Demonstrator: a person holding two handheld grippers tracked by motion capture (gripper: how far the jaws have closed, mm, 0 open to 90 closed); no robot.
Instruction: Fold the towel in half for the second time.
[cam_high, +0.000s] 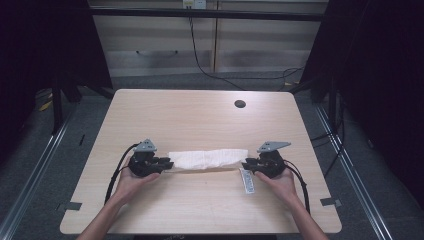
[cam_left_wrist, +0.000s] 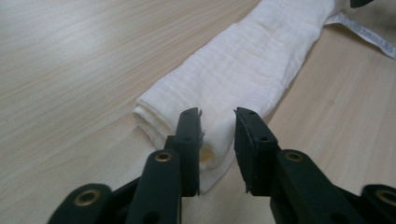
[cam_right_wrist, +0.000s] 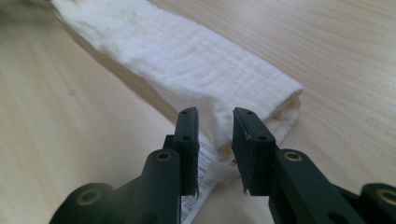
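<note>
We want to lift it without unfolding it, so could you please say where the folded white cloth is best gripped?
Grip the cloth at its two short ends, each gripper coming level from its own side: it lies as a long folded strip with stacked layers at the ends.

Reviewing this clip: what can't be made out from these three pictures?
- Print on the care label: too small in the high view, cut off by the edge and the jaw in the gripper views.
- Number of layers in the folded white cloth: its ends sit partly behind the jaws.
- Left gripper and right gripper gaps: too small in the high view.
</note>
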